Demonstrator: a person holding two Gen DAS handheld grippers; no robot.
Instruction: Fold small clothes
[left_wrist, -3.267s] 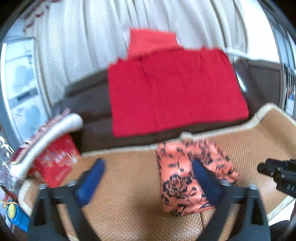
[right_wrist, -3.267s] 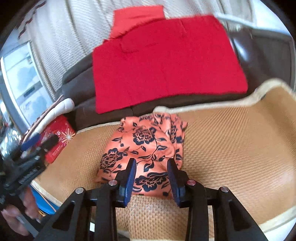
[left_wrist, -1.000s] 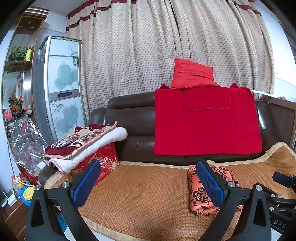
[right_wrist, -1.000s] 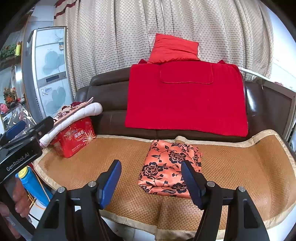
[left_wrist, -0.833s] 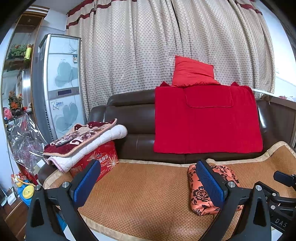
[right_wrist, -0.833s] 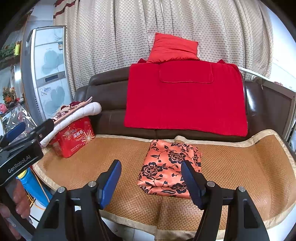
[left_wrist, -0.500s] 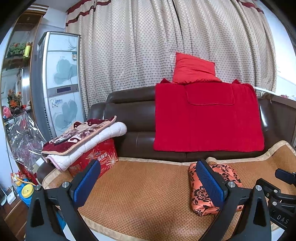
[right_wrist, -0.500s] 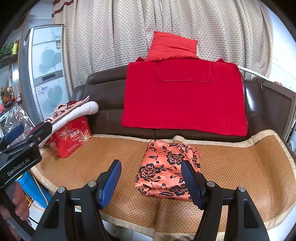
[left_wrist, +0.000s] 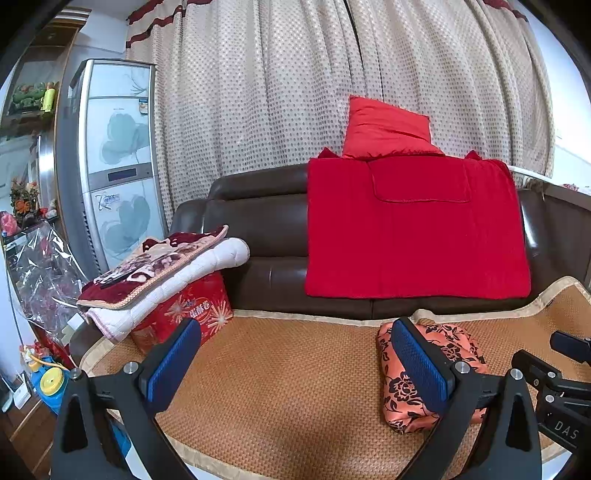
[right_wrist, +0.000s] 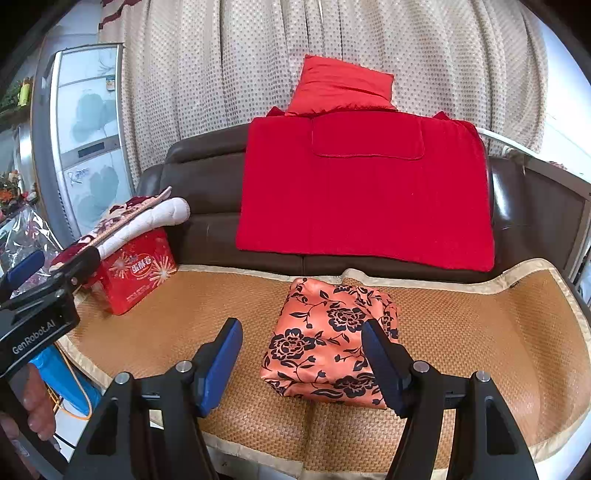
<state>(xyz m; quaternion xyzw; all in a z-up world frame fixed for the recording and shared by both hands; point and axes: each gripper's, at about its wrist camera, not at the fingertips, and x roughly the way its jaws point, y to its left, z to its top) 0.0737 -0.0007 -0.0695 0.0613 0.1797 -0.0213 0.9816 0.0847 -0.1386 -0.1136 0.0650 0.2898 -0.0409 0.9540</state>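
Far left we note a fridge (left_wrist: 118, 166) against the curtain (left_wrist: 258, 92). At the mat's (right_wrist: 184, 314) left edge sits a red box (right_wrist: 136, 273), closed, contents not visible; a folded quilt (left_wrist: 166, 269) lies on top of it. We see a hand (right_wrist: 35, 398) at the left border of the right wrist view, under the left gripper's body.

Left gripper (left_wrist: 295, 365): fingers spread wide, nothing between the pads, held off the mat's front edge. Right gripper (right_wrist: 303, 365): fingers likewise spread, pinching nothing, near the front edge.

The folded garment (right_wrist: 332, 336), orange with black flowers, lies on the mat right of centre, towards the back edge, apart from both grippers.

Behind it we record a red blanket (right_wrist: 365, 192) draped over the sofa (right_wrist: 207, 192) back, with a red cushion (right_wrist: 340, 85) on top.
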